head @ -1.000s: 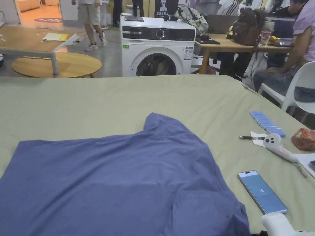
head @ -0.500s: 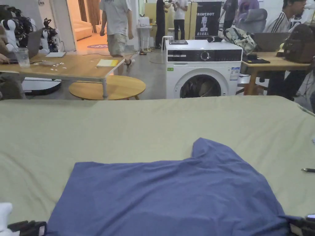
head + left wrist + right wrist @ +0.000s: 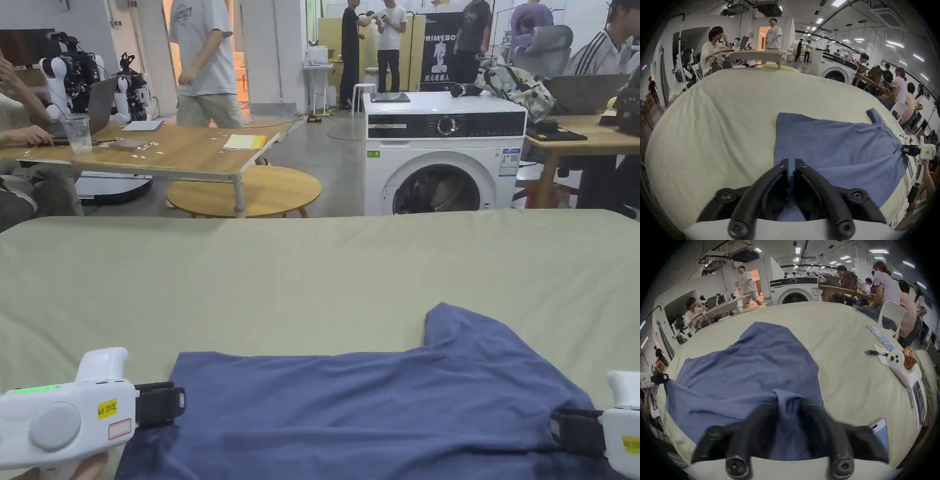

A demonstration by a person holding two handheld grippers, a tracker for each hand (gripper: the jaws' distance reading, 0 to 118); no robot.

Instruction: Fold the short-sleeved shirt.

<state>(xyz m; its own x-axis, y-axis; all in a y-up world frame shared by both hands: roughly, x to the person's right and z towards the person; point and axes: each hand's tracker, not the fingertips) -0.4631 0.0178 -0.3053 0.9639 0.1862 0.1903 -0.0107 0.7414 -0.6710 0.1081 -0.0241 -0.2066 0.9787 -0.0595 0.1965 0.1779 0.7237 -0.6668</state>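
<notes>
Shirt (image 3: 753, 378) between phone (image 3: 880, 433), pen (image 3: 873, 352), remote (image 3: 899, 368).

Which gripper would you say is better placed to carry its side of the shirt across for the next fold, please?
Probably the right gripper. It clamps the shirt at the bunched sleeve end, nearest the loose sleeve that needs tucking. The left gripper clamps the flat straight edge and can anchor it.

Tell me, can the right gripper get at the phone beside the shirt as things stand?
Probably not yet: the right gripper is shut on the shirt. The phone lies close, nothing between.
</notes>
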